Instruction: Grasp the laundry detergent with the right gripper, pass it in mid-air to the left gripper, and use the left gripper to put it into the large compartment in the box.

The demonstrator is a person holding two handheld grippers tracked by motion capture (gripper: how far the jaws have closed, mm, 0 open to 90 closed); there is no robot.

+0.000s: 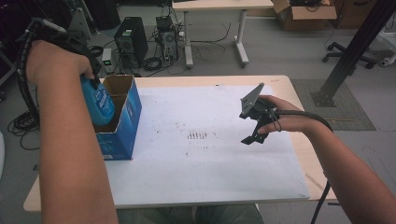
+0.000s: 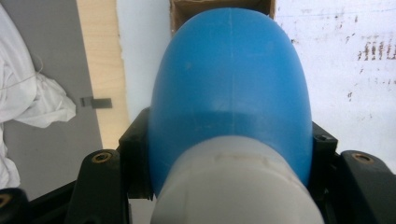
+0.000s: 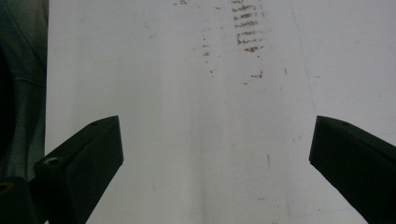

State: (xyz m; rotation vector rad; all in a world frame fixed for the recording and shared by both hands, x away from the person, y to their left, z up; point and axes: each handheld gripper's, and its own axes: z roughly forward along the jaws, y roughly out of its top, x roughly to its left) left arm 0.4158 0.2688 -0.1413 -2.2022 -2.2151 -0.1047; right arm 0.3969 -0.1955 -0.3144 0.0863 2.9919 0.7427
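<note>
Left tool clamps blue bottle, seemingly inside box.

No wording can be read anywhere.

The blue bottle carries a label with pale print on its side in the high view, but the letters are too small and blurred to make out. The blue box has light markings low on its front face, near the bottom corner, and these too are too blurred to read. On the white sheet covering the table there is a short row of dark upright strokes with scattered specks around it; in the right gripper view they look like smudges rather than letters or numbers.
</note>
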